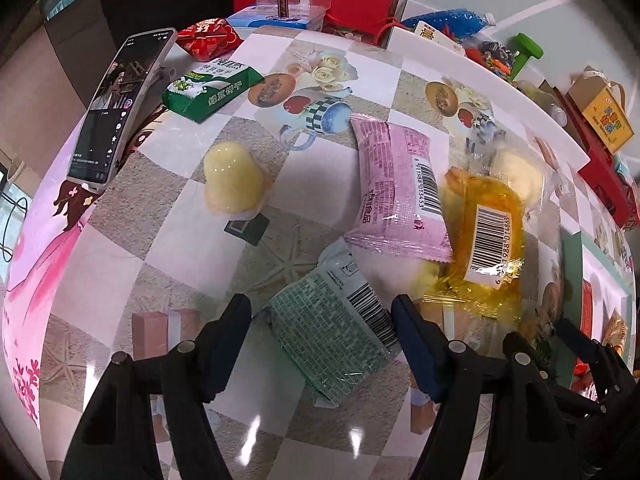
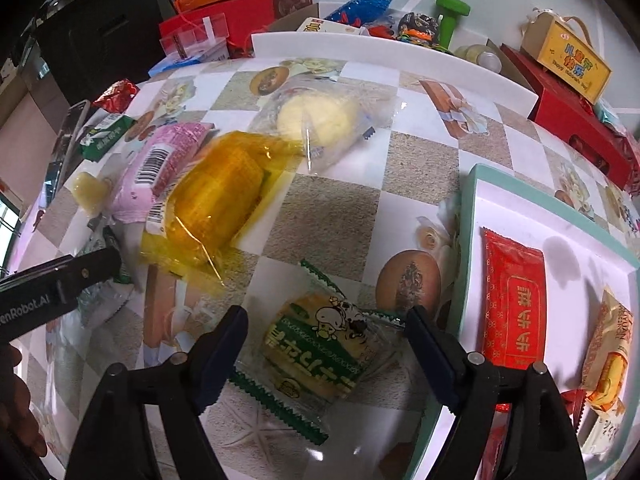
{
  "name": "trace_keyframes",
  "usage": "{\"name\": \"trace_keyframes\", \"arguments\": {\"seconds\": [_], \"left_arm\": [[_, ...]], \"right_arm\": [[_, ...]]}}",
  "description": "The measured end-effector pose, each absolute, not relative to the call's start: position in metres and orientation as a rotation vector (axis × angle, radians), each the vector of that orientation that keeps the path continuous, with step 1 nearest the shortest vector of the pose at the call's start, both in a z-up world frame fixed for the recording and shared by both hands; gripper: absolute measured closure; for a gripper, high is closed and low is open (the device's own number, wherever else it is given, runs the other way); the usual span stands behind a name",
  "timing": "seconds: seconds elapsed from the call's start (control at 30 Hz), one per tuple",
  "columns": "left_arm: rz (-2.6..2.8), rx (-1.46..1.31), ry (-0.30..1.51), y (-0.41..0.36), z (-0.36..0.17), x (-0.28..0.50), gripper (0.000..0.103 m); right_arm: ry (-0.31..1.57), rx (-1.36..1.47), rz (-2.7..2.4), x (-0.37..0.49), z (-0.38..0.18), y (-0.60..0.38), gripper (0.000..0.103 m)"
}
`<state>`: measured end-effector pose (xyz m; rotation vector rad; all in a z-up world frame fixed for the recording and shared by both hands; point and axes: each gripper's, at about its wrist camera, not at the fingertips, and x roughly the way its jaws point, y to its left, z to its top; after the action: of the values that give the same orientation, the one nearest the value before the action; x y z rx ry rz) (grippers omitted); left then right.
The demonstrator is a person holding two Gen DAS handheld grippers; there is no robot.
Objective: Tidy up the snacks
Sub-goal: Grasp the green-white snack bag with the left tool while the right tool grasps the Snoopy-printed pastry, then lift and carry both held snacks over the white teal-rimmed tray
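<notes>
The right gripper is open around the yellow cookie pack. The tray sits just beside it

The left gripper is open over the green pack

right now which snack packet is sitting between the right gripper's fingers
The clear packet with green zigzag ends and a cartoon dog, lying between the open right gripper. The yellow packet and pink packet lie farther off.

Home setting, table under a printed checked cloth of roses, mugs and fruit, phone playing video near its left edge, red gift boxes, toy dumbbell and bottle piled beyond the far edge
</notes>
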<state>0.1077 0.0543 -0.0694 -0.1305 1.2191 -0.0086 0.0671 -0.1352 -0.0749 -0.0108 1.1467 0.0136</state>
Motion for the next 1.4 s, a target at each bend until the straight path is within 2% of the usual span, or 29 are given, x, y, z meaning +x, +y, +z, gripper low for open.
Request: {"name": "trace_keyframes", "arguments": {"seconds": [0.37, 0.4, 0.5, 0.57, 0.8, 1.4], "left_arm": [[-0.006, -0.117, 1.23, 0.051, -0.07, 0.108, 0.029], [-0.006, -0.11, 1.231, 0.05, -0.07, 0.109, 0.029], [-0.01, -0.086, 1.231, 0.047, -0.071, 0.109, 0.03], [-0.013, -0.082, 1.23, 0.046, -0.071, 0.109, 0.03], [-0.029, -0.098, 1.209, 0.048, -0.066, 0.11, 0.042], [-0.014, -0.141, 1.052, 0.061, -0.013, 0.096, 0.043]], "right_arm": [[1.178, -0.057, 0.085, 0.066, -0.082, -0.112, 0.02], [1.182, -0.071, 0.085, 0.066, -0.083, -0.109, 0.022], [1.172, -0.084, 0.098, 0.066, -0.08, -0.103, 0.039], [1.173, -0.087, 0.096, 0.066, -0.08, -0.102, 0.039], [1.163, -0.062, 0.08, 0.066, -0.072, -0.11, 0.042], [1.04, 0.025, 0.061, 0.057, -0.023, -0.13, 0.044]]}}
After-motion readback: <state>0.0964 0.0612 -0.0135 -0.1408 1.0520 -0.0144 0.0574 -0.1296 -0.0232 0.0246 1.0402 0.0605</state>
